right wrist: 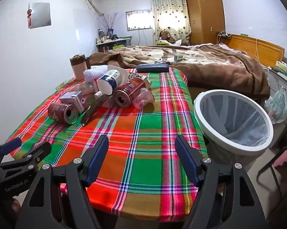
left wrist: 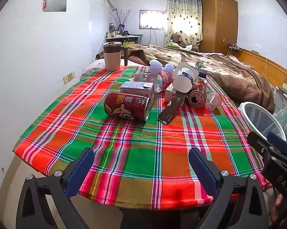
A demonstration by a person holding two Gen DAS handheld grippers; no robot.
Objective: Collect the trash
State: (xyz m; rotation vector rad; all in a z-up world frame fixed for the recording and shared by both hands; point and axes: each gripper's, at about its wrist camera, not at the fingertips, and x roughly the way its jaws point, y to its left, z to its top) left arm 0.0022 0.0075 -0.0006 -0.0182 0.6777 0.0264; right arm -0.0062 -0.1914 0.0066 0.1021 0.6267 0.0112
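A pile of trash lies on the plaid tablecloth (left wrist: 143, 145): a red can (left wrist: 127, 106) on its side at the front left, a second red can (left wrist: 198, 95), a small carton (left wrist: 136, 88), a white paper cup (left wrist: 184, 80), a dark flat wrapper (left wrist: 171, 107) and a clear plastic cup (left wrist: 213, 100). The same cans (right wrist: 64, 112) (right wrist: 129, 93) show in the right wrist view. A white-rimmed bin (right wrist: 233, 118) with a liner stands at the table's right edge. My left gripper (left wrist: 141, 156) and right gripper (right wrist: 141, 143) are both open and empty over the table's near edge.
A brown-and-beige lidded mug (left wrist: 113, 56) stands at the table's far left. A dark glasses case (right wrist: 152, 67) lies at the far edge. A bed with a brown blanket (right wrist: 210, 64) is behind the table. A white wall is at the left.
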